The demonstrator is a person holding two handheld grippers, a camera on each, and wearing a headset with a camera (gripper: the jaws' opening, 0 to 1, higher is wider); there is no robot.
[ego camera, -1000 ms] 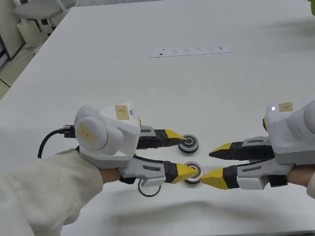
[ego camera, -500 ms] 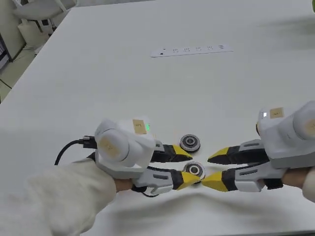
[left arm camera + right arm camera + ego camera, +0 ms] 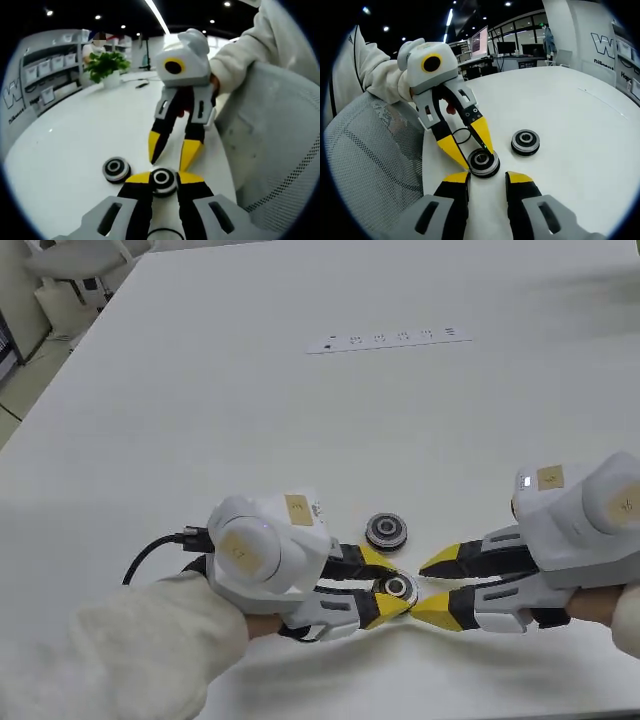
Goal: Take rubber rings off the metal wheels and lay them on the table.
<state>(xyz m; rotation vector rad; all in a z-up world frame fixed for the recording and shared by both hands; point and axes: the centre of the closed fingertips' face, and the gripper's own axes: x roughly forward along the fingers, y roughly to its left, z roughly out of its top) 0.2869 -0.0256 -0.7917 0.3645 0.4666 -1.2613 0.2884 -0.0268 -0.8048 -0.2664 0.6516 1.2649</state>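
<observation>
Head view: on the white desk (image 3: 300, 440), the left claw (image 3: 385, 583) pinches the near wheel (image 3: 397, 588) between its yellow tips, probably to hold it steady. The right claw (image 3: 422, 582) faces it from the right, jaws spread, tips just beside the wheel, placed as if to catch the rubber band. The far wheel (image 3: 386, 530) sits apart, untouched, with a power strip (image 3: 390, 340) well beyond.

Left gripper view: the near wheel (image 3: 164, 181) sits clamped between this claw's tips, and the right claw (image 3: 169, 162) points down at it from the far side.

Right gripper view: this claw's own jaws stand open with the near wheel (image 3: 483, 162) just ahead of the gap. Its dark outer band looks to be in place. A loose rubber ring (image 3: 460, 136) lies on the desk behind the left claw's jaws, so one ring appears finished.
</observation>
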